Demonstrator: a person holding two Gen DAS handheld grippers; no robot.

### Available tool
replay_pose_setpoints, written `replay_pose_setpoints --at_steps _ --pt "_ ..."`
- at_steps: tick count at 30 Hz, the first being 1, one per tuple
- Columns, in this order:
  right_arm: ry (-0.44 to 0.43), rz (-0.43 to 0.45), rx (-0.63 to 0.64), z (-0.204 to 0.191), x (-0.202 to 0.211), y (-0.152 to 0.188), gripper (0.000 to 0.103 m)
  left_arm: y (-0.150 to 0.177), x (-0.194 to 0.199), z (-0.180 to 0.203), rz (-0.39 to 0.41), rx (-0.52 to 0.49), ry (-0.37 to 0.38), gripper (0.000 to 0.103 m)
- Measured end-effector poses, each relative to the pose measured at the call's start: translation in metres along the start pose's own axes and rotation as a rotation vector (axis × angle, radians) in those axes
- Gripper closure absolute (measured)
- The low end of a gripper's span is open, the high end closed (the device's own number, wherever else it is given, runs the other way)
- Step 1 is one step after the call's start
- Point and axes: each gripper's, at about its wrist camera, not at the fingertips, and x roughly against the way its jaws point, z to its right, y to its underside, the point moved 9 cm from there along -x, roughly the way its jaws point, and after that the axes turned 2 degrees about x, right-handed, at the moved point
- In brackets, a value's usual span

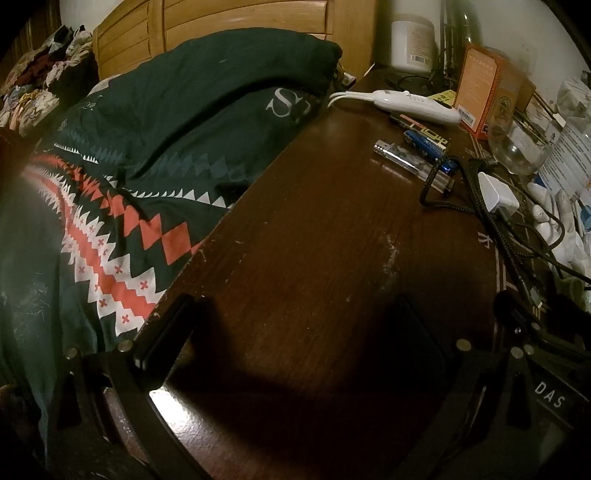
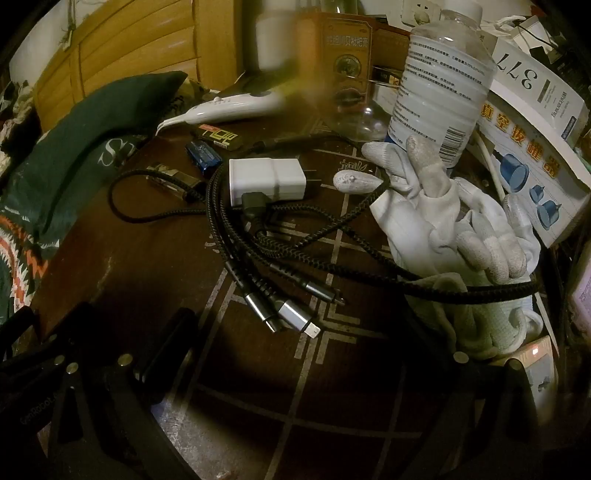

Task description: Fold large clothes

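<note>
A dark green cloth with a red and white zigzag band [image 1: 122, 206] lies on the bed to the left of a brown wooden nightstand [image 1: 314, 240]; whether it is clothing or bedding I cannot tell. It also shows at the left edge of the right wrist view [image 2: 55, 170]. My left gripper [image 1: 291, 332] is open and empty, low over the nightstand top, right of the cloth. My right gripper [image 2: 295, 350] is open and empty over the cluttered part of the nightstand [image 2: 122, 258], with black braided cables [image 2: 258, 236] just ahead of it.
On the nightstand: a white charger plug [image 2: 266, 179], white gloves [image 2: 443, 221], a plastic bottle [image 2: 439, 81], boxes [image 2: 528, 147], a white handheld device [image 1: 413, 105], a lighter [image 1: 410, 162] and a glass [image 1: 517, 147]. A wooden headboard [image 1: 221, 26] stands behind the bed.
</note>
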Motion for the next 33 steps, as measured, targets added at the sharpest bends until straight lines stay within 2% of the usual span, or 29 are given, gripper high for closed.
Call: replay_pose_setpoints --at_steps 33 --pt "0.000 0.000 0.000 -0.0001 0.0001 -0.0001 0.000 0.0008 0.0017 -0.0013 0.005 -0.011 0.013 0.000"
